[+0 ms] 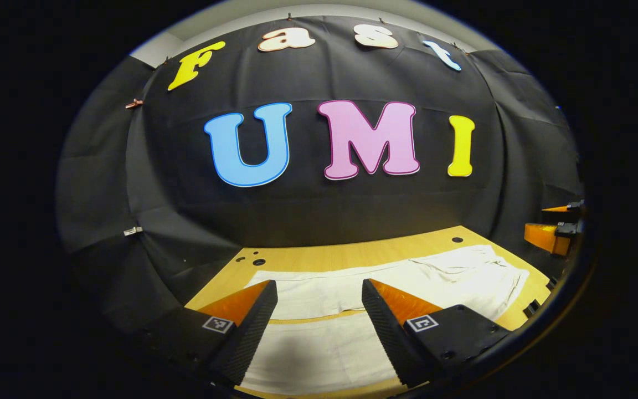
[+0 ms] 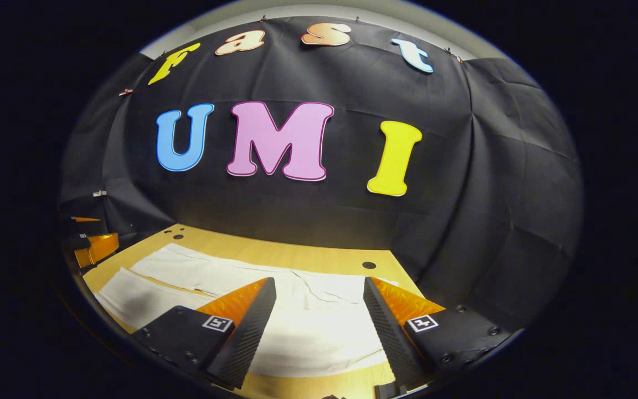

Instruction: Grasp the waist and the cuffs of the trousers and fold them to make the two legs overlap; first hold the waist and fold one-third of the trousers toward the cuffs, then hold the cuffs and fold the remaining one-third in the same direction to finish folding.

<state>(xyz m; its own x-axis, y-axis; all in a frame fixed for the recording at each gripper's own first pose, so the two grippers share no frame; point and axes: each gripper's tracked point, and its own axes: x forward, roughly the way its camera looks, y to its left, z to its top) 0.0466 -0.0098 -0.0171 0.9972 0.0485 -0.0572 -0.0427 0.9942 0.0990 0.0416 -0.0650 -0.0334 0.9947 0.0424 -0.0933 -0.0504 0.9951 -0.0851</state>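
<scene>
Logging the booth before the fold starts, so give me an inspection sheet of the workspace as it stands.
Surface: wooden table, round holes near its far edge.
Job's things: white trousers spread flat, both legs apart, not yet folded.
Clutter: nothing seen.
Grippers: left claw open above the trousers; right claw open above them too.
Cables: nothing seen.
Surroundings: black cloth wall behind the table.

A pale wooden desk [image 1: 352,256] stretches toward the booth's black cloth wall [image 1: 319,210], and it meets that wall along its far edge. Round dark holes [image 1: 258,261] sit in the desk's far left corner in the left gripper view, with another hole [image 2: 369,265] near the far right edge in the right gripper view. Small clips [image 1: 133,230] pin the cloth at the left.
</scene>
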